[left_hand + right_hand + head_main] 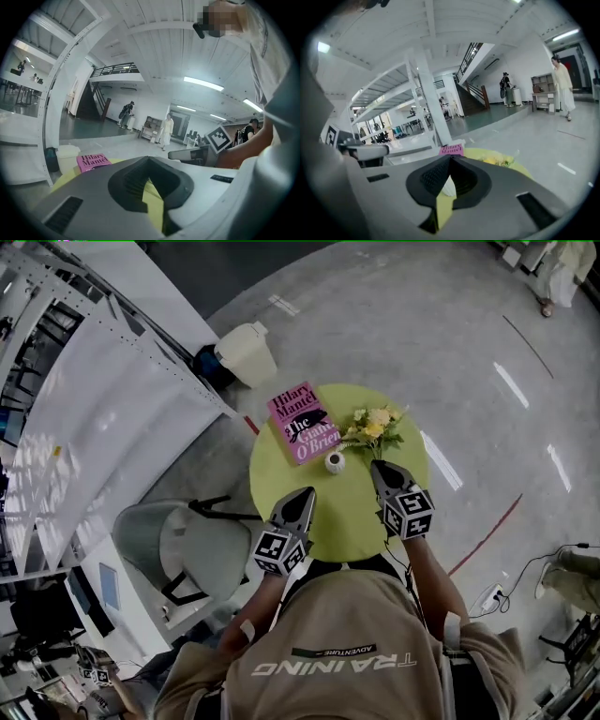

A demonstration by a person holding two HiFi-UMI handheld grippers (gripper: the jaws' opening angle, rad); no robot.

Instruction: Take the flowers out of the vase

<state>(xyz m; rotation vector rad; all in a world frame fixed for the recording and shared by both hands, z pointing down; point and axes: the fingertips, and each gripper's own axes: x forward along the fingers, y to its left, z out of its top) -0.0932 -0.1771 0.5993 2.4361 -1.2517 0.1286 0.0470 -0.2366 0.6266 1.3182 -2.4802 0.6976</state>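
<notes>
Head view: round green table (354, 514) in front of you.

- Flowers (373, 426): a yellow bunch with green leaves, lying on the table's far side. They are out of the vase (335, 462) and just to its right.
- Vase: small, white and upright, near the table's middle.
- Pink book (303, 421): lying flat, left of the vase.
- Your left gripper (304, 495): jaws pressed together with nothing between them, over the table's near side.
- Your right gripper (379, 469): jaws pressed together and empty, tips near the flowers, right of the vase.
</notes>
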